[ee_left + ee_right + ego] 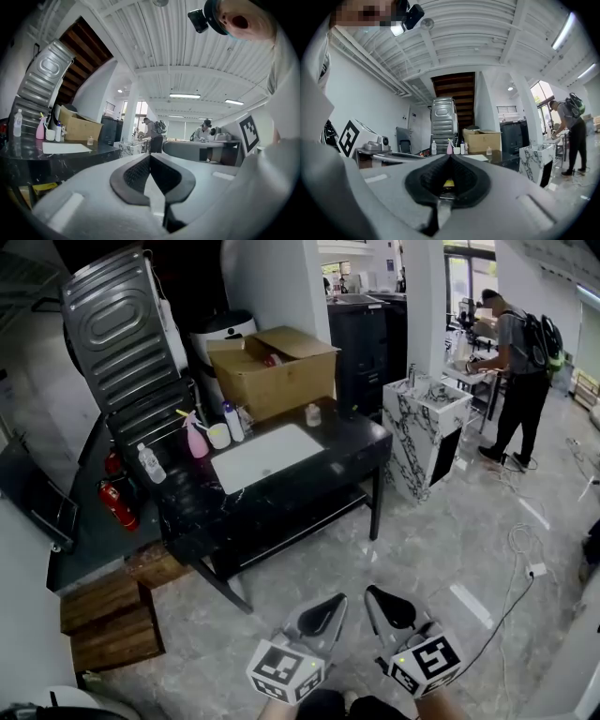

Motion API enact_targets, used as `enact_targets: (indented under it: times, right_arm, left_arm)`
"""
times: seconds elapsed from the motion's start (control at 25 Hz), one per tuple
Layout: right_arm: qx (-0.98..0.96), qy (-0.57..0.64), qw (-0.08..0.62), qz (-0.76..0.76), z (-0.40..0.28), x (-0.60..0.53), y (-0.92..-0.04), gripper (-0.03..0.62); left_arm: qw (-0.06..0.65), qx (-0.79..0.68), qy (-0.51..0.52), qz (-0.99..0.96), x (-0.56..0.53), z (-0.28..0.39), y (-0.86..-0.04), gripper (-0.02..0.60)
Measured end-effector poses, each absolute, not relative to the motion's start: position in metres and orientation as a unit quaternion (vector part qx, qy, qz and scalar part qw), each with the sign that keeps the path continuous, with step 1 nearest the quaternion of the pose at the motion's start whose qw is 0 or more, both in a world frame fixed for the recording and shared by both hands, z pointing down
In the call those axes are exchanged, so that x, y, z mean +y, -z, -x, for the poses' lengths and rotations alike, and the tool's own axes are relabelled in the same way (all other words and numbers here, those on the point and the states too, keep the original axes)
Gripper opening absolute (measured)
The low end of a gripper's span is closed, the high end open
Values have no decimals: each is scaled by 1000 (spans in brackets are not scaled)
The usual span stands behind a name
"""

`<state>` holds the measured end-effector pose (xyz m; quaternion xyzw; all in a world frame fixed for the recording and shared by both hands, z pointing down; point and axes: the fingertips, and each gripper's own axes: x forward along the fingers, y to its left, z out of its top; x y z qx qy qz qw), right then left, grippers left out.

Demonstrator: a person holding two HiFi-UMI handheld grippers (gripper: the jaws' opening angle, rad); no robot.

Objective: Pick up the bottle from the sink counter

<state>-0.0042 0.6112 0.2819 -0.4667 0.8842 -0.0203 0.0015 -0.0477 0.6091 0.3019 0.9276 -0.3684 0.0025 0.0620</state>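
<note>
Pale marbled floor tiles lie under both claws, held low and level. The left gripper (325,613) has its dark ribbed pads pressed together on nothing, and the right gripper (387,606) is likewise closed and empty. Farther off stands a glossy black sink counter (281,502) with a white rectangular basin (267,457). At its left end the clear plastic bottle (150,463) stands upright, long axis vertical, cap up, near a pink spray bottle (195,439). Behind sits an open cardboard box (277,367).

Clear bottle (150,463) upright on sink counter (281,512); left tool (330,604), right tool (377,596) well apart from it.
</note>
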Motion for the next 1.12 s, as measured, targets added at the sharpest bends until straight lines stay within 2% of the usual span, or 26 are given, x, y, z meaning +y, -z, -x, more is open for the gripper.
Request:
enact_targets:
  times: [0.2,0.52,0.8,1.12]
  right_arm:
    - [887,55,50,456,-1,606,-283,2]
    - [881,62,78,463,-5,556,-277,2]
    - [867,29,51,494,1,467,-274,2]
    - [855,24,52,516,20,361,-270,2]
  left_arm:
    - [70,-366,-1,-928,608,42,-310,6]
    - [79,-369,19,-926,555,47,-312,6]
    - [69,-355,30,-932,464,58,-303,6]
    - [57,-325,29,-944,355,72,-292,6]
